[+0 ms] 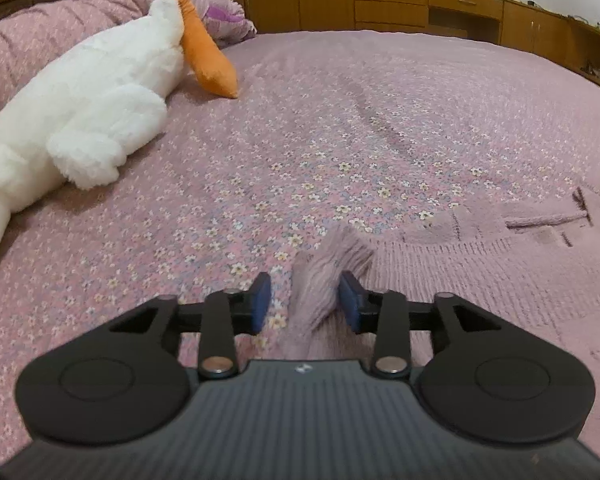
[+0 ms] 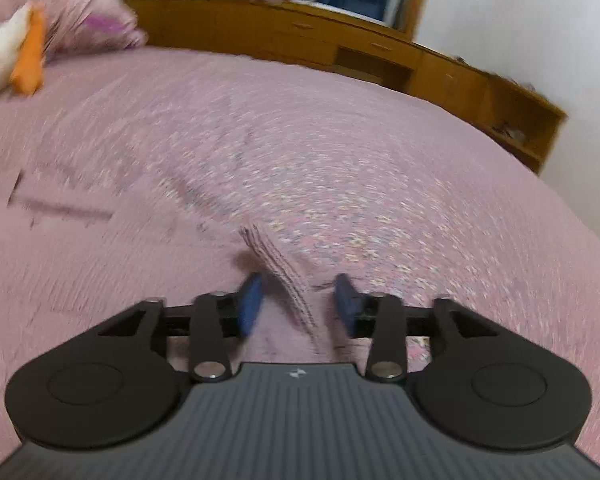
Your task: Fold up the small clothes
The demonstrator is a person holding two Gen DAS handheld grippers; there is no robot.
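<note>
**Both grippers letting go of a pink knitted garment on a bed**

Left wrist view: looking forward over a black two-finger left gripper (image 1: 305, 306) with blue pads. Jaws parted, with a bunched fold of a small pale-pink knitted garment (image 1: 480, 276) standing between them. Right-hand pad touching or almost touching the fold, left-hand pad clearly apart from it, so released rather than clenched. Rest of the garment spread flat to the right of the gripper, ribbed edge and a darker stitched seam visible. Underneath, a pink bedspread printed with small white flowers (image 1: 300, 140). Far left, a large white plush goose with an orange beak (image 1: 100, 92), well apart from the garment. Behind, a rumpled pink duvet (image 1: 60, 8) and a long brown wooden cabinet (image 1: 380, 4).

Right wrist view, blurred by motion: matching black right gripper (image 2: 297, 304), jaws standing wide. Between them a ribbed edge of the same pink garment (image 2: 278, 264), neither pad pressing on it. Bulk of the garment lying to the left on the bedspread (image 2: 380, 140).

Step in hand, as a judgement: laying down and releasing a fold. Next move likely calls for backing both grippers off without dragging the knit, then finding the next edge to fold over.
</note>
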